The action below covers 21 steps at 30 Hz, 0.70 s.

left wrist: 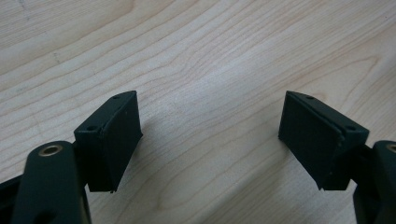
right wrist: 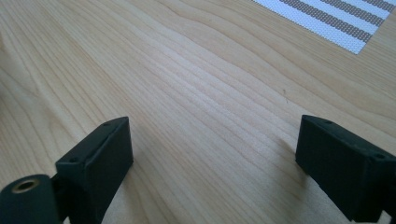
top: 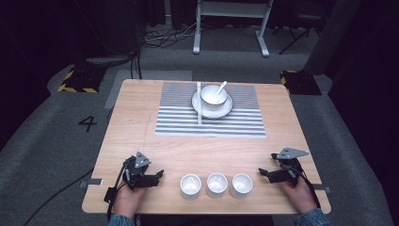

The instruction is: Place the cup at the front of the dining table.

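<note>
High view: your left gripper (top: 157, 174) and right gripper (top: 261, 173) rest low on the wooden table (top: 141, 141), one at each end of a row of three small white cups (top: 217, 184) along the near edge. Both point inward at the row, near the end cups but not touching them. Farther off, on the striped mat (top: 179, 117), a white bowl (top: 214, 96) with a spoon (top: 220, 87) sits on a plate (top: 226, 109), chopsticks (top: 199, 103) just beside it.

Left gripper view: jaws stand apart, bare wood between the pads (left wrist: 121, 135). Right gripper view: same, jaws spread wide, nothing between them, mat corner at the far edge.

Handling, as a judgement: the cups look like glazed ceramic. Expect them light, rigid, slick and chippable. The walls are thin and there is no handle that I can make out.

- Take one by the rim, one pad inside and one outside the wall, or span the whole body if your jaws allow it.
- Close gently; a glazed wall may slide under hard pads.
- Start with an end cup; the neighbours sit close together, so the middle one leaves little room.
</note>
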{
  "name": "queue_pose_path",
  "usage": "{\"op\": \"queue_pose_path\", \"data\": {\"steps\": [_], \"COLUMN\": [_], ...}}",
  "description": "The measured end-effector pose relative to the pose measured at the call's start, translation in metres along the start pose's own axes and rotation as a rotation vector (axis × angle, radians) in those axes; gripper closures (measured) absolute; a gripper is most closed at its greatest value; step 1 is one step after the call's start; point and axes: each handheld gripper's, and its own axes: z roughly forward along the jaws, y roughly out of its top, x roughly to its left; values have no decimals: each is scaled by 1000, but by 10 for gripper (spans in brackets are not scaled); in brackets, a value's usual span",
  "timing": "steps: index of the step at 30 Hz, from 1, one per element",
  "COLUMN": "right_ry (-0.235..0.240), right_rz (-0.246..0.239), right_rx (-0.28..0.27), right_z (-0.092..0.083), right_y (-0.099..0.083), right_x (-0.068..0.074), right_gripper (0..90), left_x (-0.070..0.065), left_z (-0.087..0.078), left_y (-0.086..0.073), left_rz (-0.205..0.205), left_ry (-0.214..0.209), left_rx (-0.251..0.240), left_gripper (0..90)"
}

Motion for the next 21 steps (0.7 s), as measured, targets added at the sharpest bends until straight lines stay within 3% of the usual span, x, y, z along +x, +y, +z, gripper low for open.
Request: {"op": "queue_pose_path", "data": {"steps": [5,8,10,13,18,20,21], "right_ry": [0,0,0,0,0,0,0], "right_rz": [0,0,0,0,0,0,0], "right_rx": [0,0,0,0,0,0,0], "right_z": [0,0,0,0,0,0,0], "right_y": [0,0,0,0,0,0,0], "right_x": [0,0,0,0,0,0,0], "right_gripper": [111,111,111,111,111,111,111], "left_x": [0,1,1,-2,-8,-9,-10], "left_z": [-1,-8,-12,-27,-42,-44,-49], "left_y": [3,5,6,9,10,10,10], "left_rz": [-18,-57,-56,-47,-28,-28,-27], "left_ry": [8,2,0,-33,-74,-78,-86], "left_rx": [12,-29,-46,-144,-237,-250,-293], "left_gripper": [242,210,211,206,203,192,187]}}
